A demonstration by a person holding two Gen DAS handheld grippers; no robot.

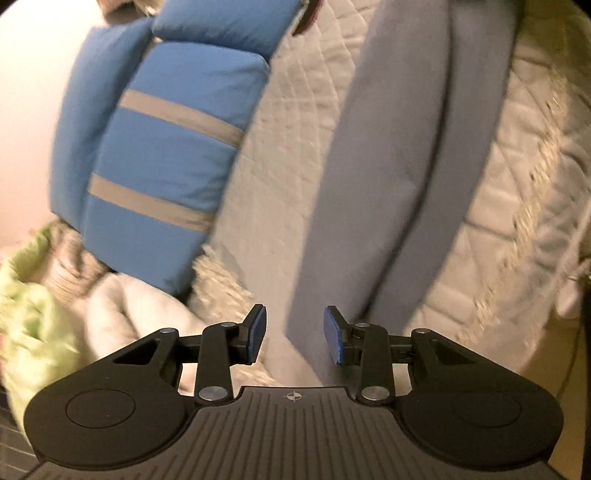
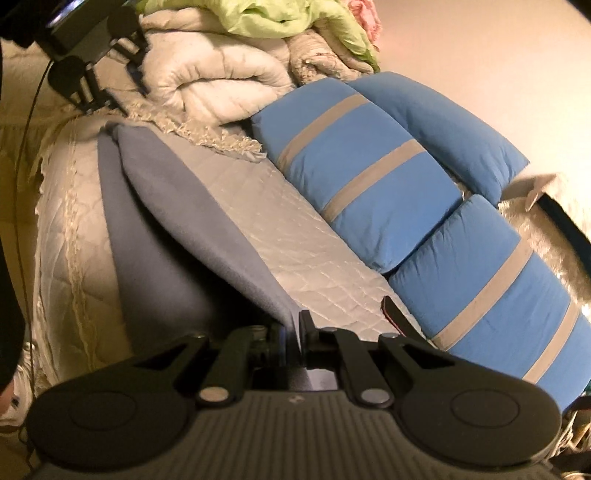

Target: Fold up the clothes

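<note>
Here, the right wrist view gives the clearest read: the right gripper (image 2: 291, 338) is clenched on the near corner of the long grey-blue fleece garment (image 2: 177, 206), cloth pinched between its pads and lifted into a ridge that runs away toward the far left. The garment lies on the cream quilted bedspread (image 2: 295, 240), folded lengthwise into a narrow strip.

Only this view shows the left gripper (image 2: 122, 79) from outside, far left, just beyond the garment's far end, near the rolled white duvet (image 2: 221, 85); whether it touches cloth cannot be told. A dark cable (image 2: 26, 177) hangs down the left edge.

The left wrist view is motion-blurred. It shows what the other cannot: the left gripper (image 1: 294, 334) is released, blue pads standing apart with nothing between them, the garment (image 1: 399, 147) stretching away beneath and ahead.

Both views show the bright blue padded cushions with grey stripes (image 2: 369, 166), lined along the bed's right side in the right wrist view, upper left in the left wrist view (image 1: 166, 155). A lime-green crumpled cloth (image 2: 266, 18) tops the bedding pile at the far end.

Edges: a strip of bare bedspread lies open between the garment's right edge and the cushions. On the garment's left, the bedspread's fringed border (image 2: 74, 229) falls away close by, so little room there. A dark strap (image 2: 397, 314) lies near the right gripper, against the nearest cushion.
</note>
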